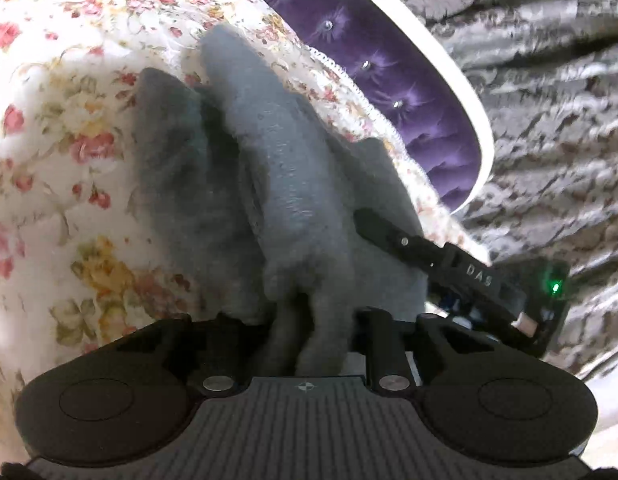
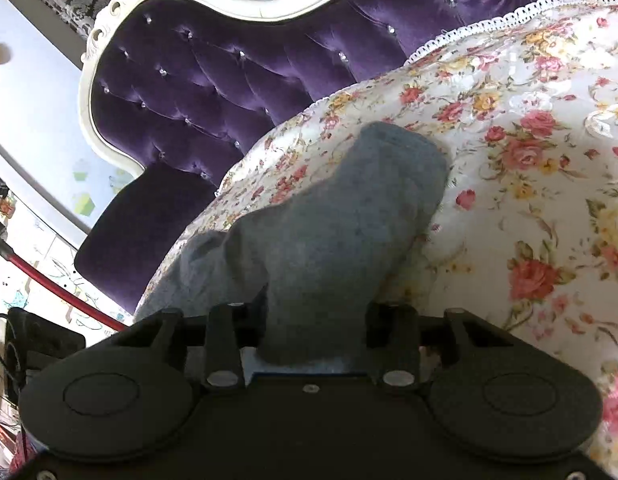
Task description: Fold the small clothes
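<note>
While the purple headboard (image 2: 197, 92) is looming beyond the floral bedspread's (image 2: 529, 160) lace edge, the left gripper (image 1: 309, 336) and the right gripper (image 2: 313, 332) are each pinching the grey garment (image 2: 349, 216), which is hiding their fingertips.

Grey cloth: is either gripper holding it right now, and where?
Both hold it. The left gripper pinches a bunched edge of the grey cloth; the right gripper clamps another bunched end.

The grey garment (image 1: 269, 168) I hold is a soft, matt, fuzzy knit. Under it my floral bedspread (image 2: 529, 128) looks like smooth quilted cloth with a faint sheen and a lace-like white trim. The headboard (image 2: 197, 92) is glossy purple velvet, tufted with shiny studs, framed in smooth white. My left gripper (image 1: 309, 320) is matt black plastic with bright metal pins
</note>
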